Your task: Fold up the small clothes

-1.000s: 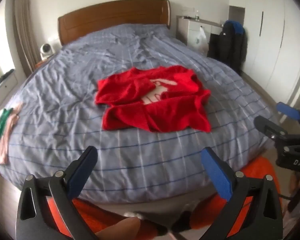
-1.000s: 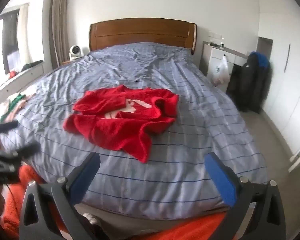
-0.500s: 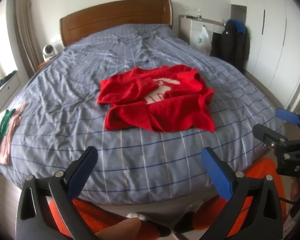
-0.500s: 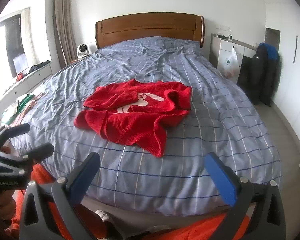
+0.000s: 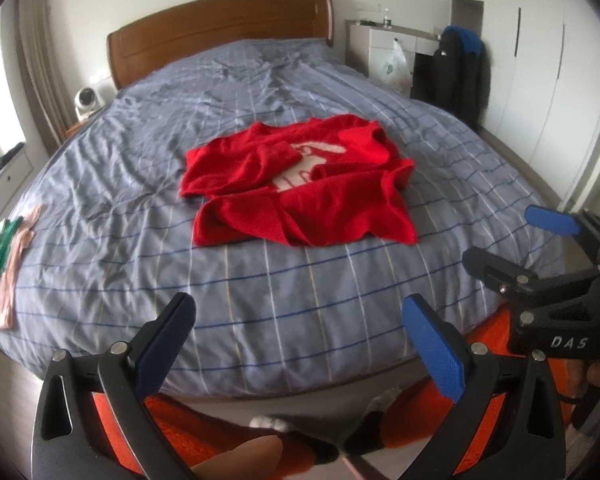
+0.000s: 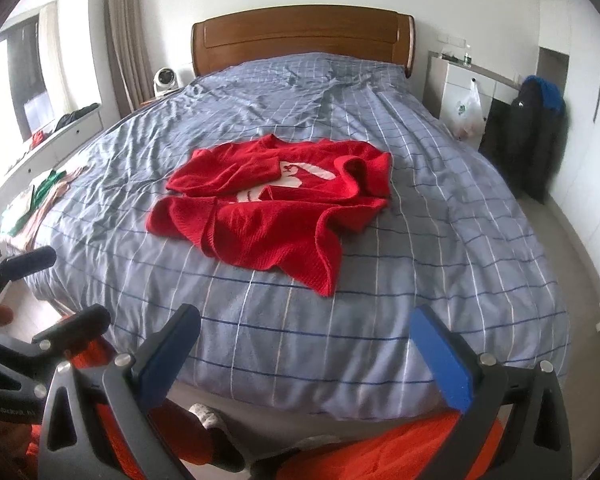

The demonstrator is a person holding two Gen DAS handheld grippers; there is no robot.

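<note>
Far left near bed point(image 5: 100, 184) edge: small pink-green clothes point(image 5: 4, 256), flat, possibly done. Mid-bed: red sweater point(image 5: 300, 188) rumpled, sleeves crossed over front, no fold started. Left gripper point(image 5: 300, 340) at foot of bed, jaws wide apart, empty, well short of sweater. Right gripper point(image 6: 306, 346) alongside, level, jaws likewise spread, holding nothing.

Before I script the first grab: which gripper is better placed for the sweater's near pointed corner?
Right gripper, probably: the red sweater points its corner nearly straight ahead of its open jaws.
</note>
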